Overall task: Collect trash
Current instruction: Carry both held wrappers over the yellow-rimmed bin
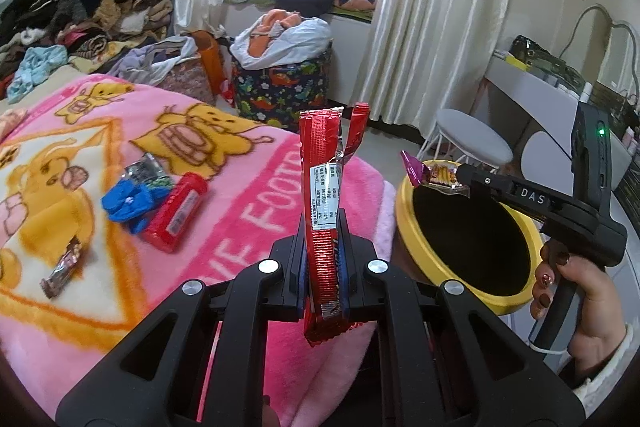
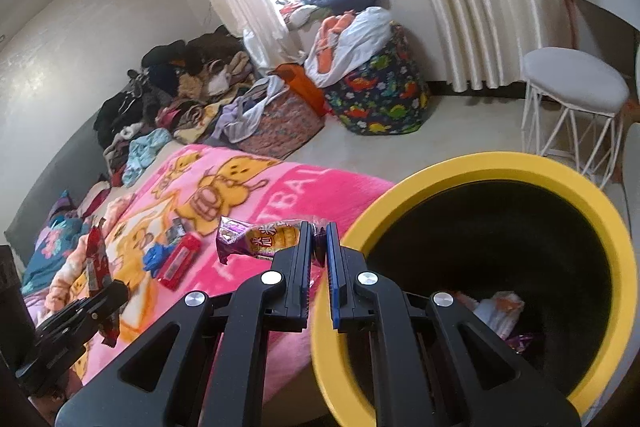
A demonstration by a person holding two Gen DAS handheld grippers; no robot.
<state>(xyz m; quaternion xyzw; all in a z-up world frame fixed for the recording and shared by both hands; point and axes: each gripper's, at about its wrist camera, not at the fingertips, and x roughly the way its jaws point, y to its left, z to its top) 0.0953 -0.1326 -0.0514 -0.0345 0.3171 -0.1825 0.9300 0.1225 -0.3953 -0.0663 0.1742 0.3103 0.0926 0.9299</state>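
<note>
Red wrapper stands clamped in the left gripper — right gripper pinches a purple snack packet beside the yellow bin.

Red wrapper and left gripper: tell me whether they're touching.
Touching. In the left wrist view the left gripper has its jaws closed on the upright red wrapper, pads pressed against both of its sides.

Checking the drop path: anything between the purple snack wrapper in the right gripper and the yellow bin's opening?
Nothing visible. The right gripper is shut on the purple snack wrapper, which hangs at the yellow bin rim. The bin mouth is open, with only some trash at the bottom. The left gripper with its red wrapper stays off to the side.
</note>
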